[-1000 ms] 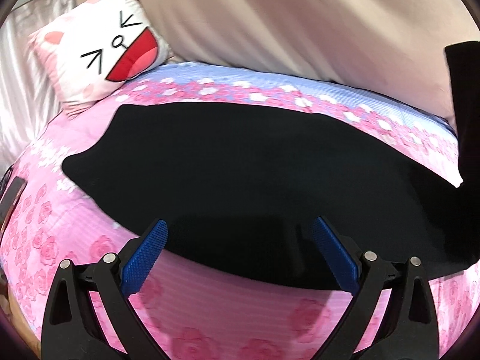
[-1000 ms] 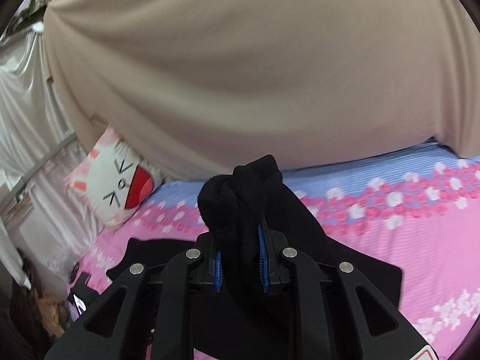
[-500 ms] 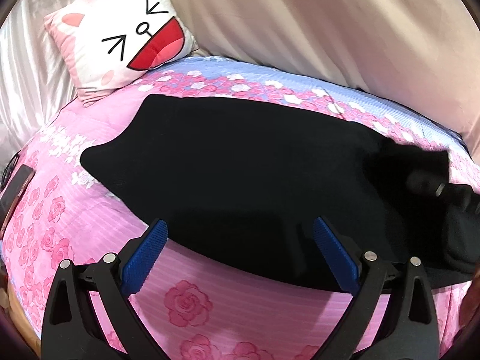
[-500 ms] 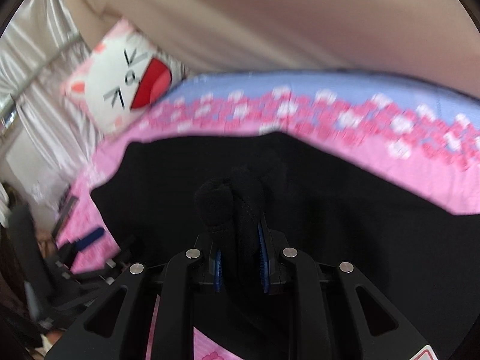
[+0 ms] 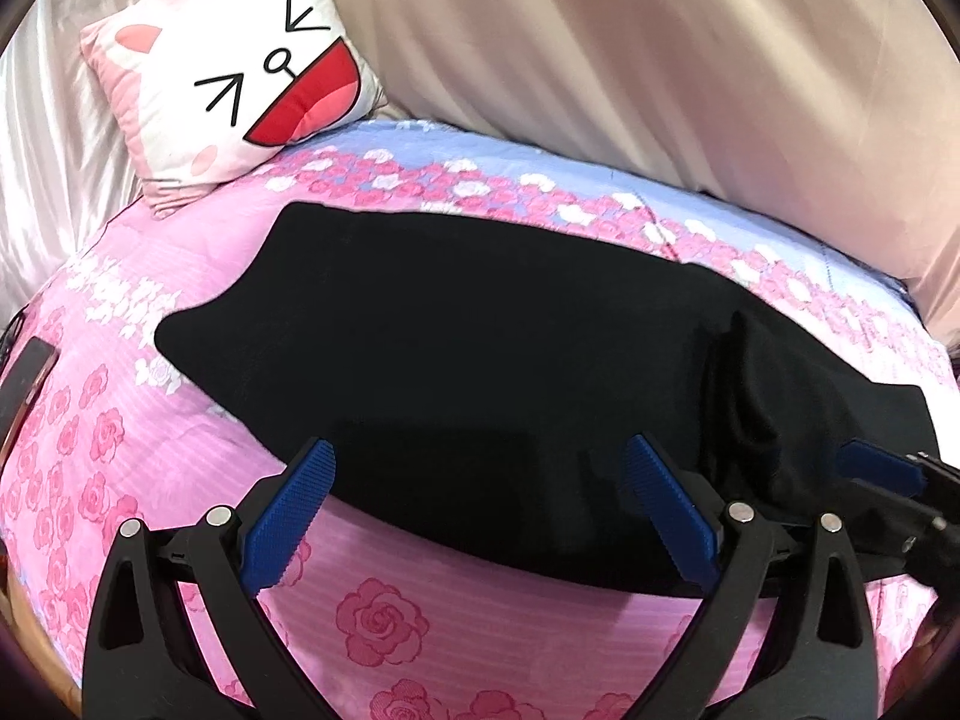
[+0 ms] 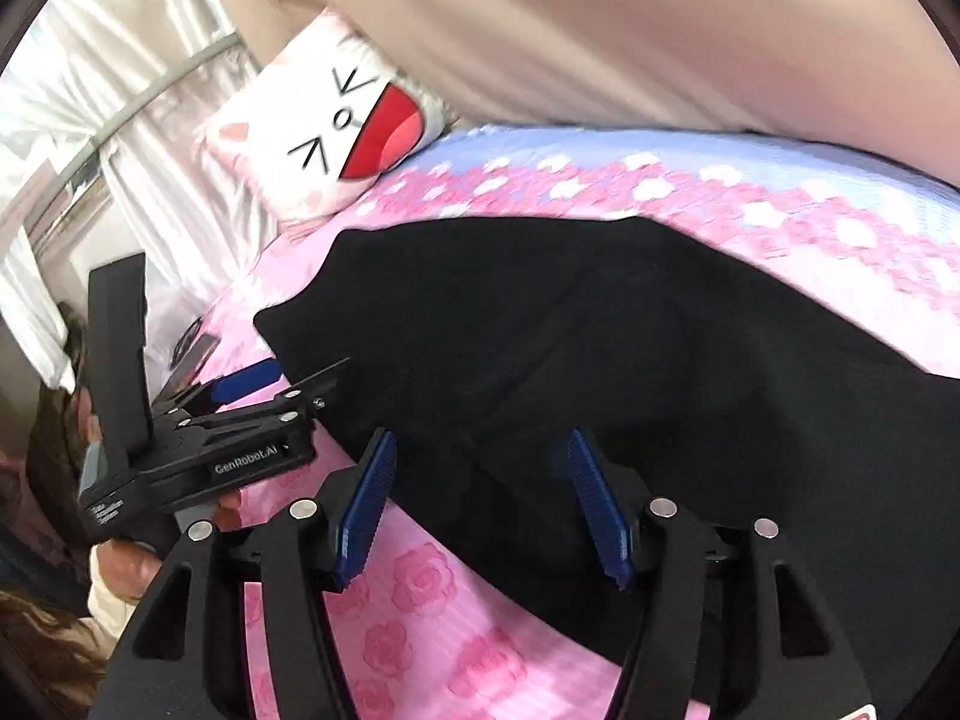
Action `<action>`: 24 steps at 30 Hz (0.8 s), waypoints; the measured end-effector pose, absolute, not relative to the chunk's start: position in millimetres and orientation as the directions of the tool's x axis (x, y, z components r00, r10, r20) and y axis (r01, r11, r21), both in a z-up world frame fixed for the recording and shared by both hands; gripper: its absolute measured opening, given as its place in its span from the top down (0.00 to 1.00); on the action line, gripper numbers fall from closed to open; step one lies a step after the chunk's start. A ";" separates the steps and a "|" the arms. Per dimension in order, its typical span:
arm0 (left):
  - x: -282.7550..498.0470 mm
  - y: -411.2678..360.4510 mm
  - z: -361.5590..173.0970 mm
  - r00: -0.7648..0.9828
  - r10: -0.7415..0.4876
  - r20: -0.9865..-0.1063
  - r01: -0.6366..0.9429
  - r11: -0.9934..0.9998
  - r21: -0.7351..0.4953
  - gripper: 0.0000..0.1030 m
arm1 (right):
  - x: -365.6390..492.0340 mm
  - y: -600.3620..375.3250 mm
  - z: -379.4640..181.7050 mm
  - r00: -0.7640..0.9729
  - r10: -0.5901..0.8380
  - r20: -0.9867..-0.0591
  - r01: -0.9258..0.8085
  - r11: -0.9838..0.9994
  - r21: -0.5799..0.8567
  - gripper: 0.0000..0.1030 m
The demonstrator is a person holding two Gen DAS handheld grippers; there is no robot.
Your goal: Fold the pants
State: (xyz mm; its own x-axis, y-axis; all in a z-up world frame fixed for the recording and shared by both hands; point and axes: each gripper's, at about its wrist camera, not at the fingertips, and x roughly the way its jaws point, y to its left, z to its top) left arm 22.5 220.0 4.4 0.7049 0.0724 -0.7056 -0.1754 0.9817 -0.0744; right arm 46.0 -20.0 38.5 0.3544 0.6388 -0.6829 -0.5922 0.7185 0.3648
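Black pants (image 5: 480, 360) lie flat on a pink flowered bed, with a folded-over layer bunched at their right end (image 5: 780, 408). They also fill the right wrist view (image 6: 630, 360). My left gripper (image 5: 480, 480) is open and empty, just above the pants' near edge. My right gripper (image 6: 480, 468) is open and empty over the pants' near edge; it shows at the right edge of the left wrist view (image 5: 882, 468). The left gripper shows at the left of the right wrist view (image 6: 240, 420).
A white cat-face pillow (image 5: 240, 78) leans at the bed's far left corner. A beige curtain (image 5: 660, 60) hangs behind the bed. A dark phone-like object (image 5: 24, 384) lies at the bed's left edge. Pink bedsheet (image 5: 384, 612) shows in front of the pants.
My right gripper carried the pants' end down and over onto the rest of the pants, then opened and let it go. My left gripper stayed open and shifted slightly.
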 end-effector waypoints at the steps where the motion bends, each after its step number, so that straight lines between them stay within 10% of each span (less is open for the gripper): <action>1: 24.8 218.2 4.9 0.706 0.069 -0.705 -0.172 0.982 -0.075 0.05 | 48.3 -21.9 39.6 0.369 0.622 -0.691 -0.586 0.733 0.346 0.43; 10: 21.7 206.7 8.3 0.697 0.140 -0.703 -0.182 0.983 0.014 0.05 | 40.1 29.2 17.3 0.422 0.495 -0.760 -0.654 0.747 0.123 0.46; 14: 17.4 215.6 3.6 0.675 0.172 -0.718 -0.209 0.977 0.038 0.05 | 55.3 42.6 7.8 0.452 0.466 -0.761 -0.625 0.774 0.102 0.87; 24: 20.5 217.2 -4.0 0.645 0.185 -0.742 -0.215 0.975 0.057 0.05 | 54.4 46.8 10.6 0.398 0.529 -0.750 -0.654 0.737 0.172 0.67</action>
